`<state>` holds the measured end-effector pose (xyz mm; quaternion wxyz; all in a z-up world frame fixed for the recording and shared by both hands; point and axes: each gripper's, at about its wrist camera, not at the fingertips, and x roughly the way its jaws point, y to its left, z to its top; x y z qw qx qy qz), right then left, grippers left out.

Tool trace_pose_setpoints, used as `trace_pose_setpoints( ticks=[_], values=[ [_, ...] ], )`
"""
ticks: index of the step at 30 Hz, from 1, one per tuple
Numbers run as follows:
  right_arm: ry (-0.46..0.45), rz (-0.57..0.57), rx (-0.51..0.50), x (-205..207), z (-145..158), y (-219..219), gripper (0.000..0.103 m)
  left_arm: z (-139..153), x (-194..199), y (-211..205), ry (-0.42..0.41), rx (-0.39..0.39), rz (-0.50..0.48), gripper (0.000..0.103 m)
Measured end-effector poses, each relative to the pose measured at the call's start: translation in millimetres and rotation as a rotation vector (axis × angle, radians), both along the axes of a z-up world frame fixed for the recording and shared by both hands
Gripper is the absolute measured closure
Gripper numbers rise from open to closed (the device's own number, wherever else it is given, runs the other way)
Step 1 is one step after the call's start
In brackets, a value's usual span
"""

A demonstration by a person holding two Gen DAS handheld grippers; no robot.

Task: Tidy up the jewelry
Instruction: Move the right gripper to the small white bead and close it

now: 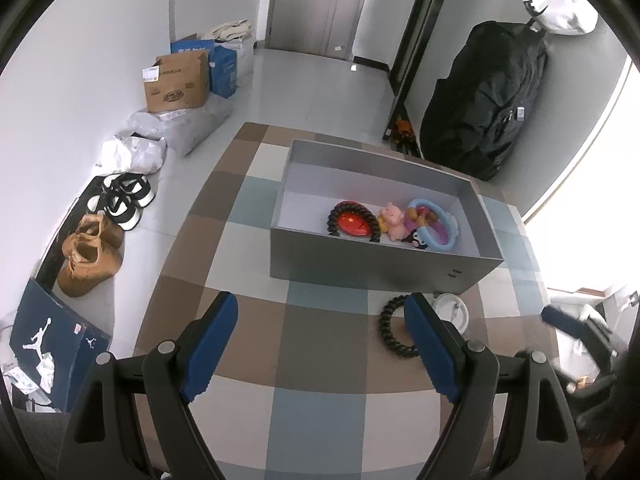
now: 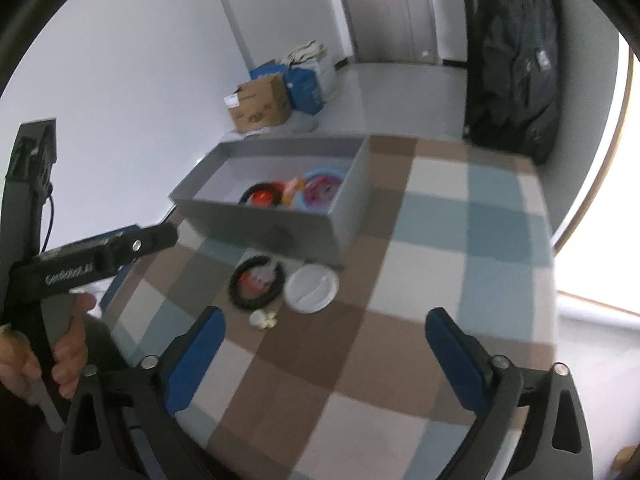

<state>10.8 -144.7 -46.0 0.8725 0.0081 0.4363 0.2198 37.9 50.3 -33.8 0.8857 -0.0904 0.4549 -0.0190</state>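
The desk (image 1: 320,344), under its checked brown, blue and cream cloth, fills most of what I see. On it stands the grey box (image 1: 372,264), open at the top, and along its near wall I can already make out a black beaded bracelet (image 1: 354,220) ringing a red disc, a pink pig figure (image 1: 393,222) and a pale blue bangle (image 1: 436,224).

Just in front of the box, three pieces wait on the cloth: a second black beaded ring (image 2: 257,282), a white round case (image 2: 312,288) beside it, and a small cream trinket (image 2: 262,319) nearer to me. I judge I am partway through, on the approach to the next pick.

My left claw (image 1: 320,340) is spread wide with nothing between its pads; its right finger covers part of the black ring. My right claw (image 2: 324,356) is also spread and empty, well short of the pieces, and its picture is blurred.

For the next move I would bring one claw over the black ring, straddle its rim, close gently, then lift it clear of the box wall before setting it inside.
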Motion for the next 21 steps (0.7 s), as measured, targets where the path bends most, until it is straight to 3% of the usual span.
trace_pose_setpoints(
  ticks=[2,4,8,11,15,21],
  values=[
    [0.036,0.018,0.010,-1.1,-6.7,6.4,0.019,0.2,0.4,1.2,0.002,-0.002,-0.001,0.021],
    [0.070,0.024,0.019,-2.3,-14.1,12.2,0.022,1.3,-0.1,1.0,-0.001,0.009,0.000,0.021],
    [0.083,0.063,0.004,-2.5,-20.3,26.5,0.038,-0.9,-0.1,6.1,0.011,0.003,0.010,0.021],
    [0.079,0.074,0.000,-0.6,-22.2,33.4,0.038,-3.6,1.3,8.4,0.025,-0.005,0.006,0.021],
    [0.077,0.093,-0.019,1.7,-24.9,44.1,0.048,-4.4,1.6,8.5,0.020,0.024,-0.004,0.021],
    [0.060,0.119,-0.053,5.5,-27.1,59.3,0.059,-8.1,3.5,15.7,0.046,-0.011,0.010,0.021]
  ],
)
